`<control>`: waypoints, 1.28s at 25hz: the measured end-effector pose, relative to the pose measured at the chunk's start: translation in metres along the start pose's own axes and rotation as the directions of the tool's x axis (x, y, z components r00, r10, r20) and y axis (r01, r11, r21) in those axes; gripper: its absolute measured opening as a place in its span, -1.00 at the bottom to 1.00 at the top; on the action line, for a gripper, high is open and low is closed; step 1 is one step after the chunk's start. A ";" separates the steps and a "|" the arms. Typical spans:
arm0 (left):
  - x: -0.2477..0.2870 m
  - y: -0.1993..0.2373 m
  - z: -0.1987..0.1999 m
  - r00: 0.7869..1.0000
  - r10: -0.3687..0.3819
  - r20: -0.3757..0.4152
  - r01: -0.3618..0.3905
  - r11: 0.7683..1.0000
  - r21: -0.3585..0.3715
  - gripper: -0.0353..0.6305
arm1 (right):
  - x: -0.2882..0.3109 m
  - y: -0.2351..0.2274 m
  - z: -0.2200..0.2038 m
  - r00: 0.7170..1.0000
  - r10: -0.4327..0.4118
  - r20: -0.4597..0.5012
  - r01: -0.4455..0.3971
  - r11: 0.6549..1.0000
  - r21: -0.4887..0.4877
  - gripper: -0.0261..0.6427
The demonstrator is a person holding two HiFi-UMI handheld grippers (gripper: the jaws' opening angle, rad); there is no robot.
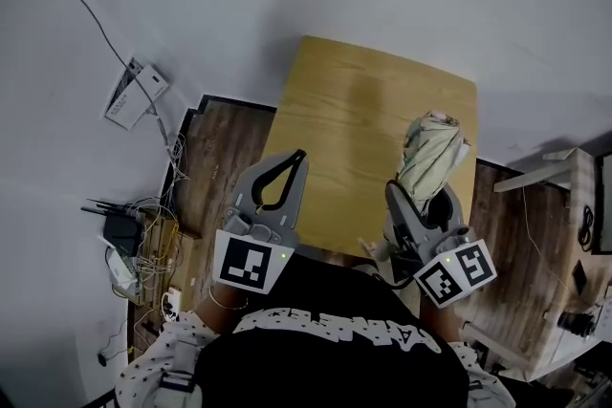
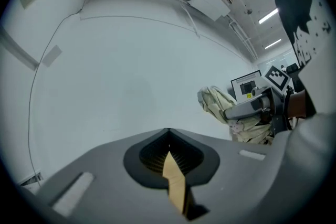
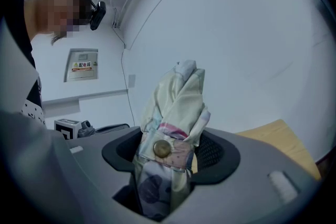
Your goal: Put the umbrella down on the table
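The right gripper (image 1: 422,198) is clamped on a folded umbrella (image 1: 430,151), its two jaws pressing the bundle from either side. In the right gripper view the umbrella (image 3: 178,99) rises from between the jaws of that gripper (image 3: 172,153). Its fabric is cream, with a printed strap wrapped round it and fastened by a round brass button (image 3: 161,149). From the head view the umbrella is seen over the near right part of a light wooden table (image 1: 354,100); whether it touches the top cannot be told.

The left gripper (image 1: 297,160) is held beside the table's near left edge. Its jaws are pressed together at the tips with nothing between them. A router with tangled cables (image 1: 121,230) sits on the dark wooden floor (image 1: 225,148) to the left.
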State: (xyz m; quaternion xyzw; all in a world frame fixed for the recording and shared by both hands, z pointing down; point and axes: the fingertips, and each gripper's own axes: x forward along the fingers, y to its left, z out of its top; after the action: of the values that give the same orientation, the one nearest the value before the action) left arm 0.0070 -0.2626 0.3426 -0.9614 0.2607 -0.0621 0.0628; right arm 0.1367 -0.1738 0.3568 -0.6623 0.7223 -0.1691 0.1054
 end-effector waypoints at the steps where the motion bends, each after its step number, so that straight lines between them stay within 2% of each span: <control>1: 0.001 0.003 0.000 1.000 -0.015 0.005 0.015 1.000 0.001 -0.89 | 0.001 0.001 -0.001 1.000 -0.016 0.004 0.016 1.000 -0.001 -0.05; 8: 0.010 0.020 -0.007 0.994 -0.108 0.022 0.109 0.994 -0.009 -0.89 | 0.005 0.006 -0.006 0.990 -0.138 0.032 0.138 0.990 -0.008 -0.05; 17: 0.022 0.029 -0.016 0.976 -0.211 0.043 0.213 0.977 -0.028 -0.89 | 0.008 0.001 -0.019 0.960 -0.276 0.032 0.277 0.961 -0.019 -0.06; 24: 0.031 0.035 -0.021 0.965 -0.256 0.063 0.259 0.965 -0.038 -0.89 | 0.012 -0.004 -0.023 0.939 -0.344 0.029 0.344 0.938 -0.026 -0.06; 32: 0.045 0.039 -0.031 0.956 -0.290 0.049 0.293 0.955 -0.056 -0.89 | 0.022 -0.017 -0.030 0.920 -0.393 -0.008 0.392 0.919 -0.044 -0.06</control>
State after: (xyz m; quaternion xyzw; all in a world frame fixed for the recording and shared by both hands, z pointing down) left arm 0.0211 -0.3215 0.3713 -0.9918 0.1166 -0.0432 0.0281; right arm 0.1384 -0.1938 0.3926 -0.7943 0.5791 -0.1770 0.0496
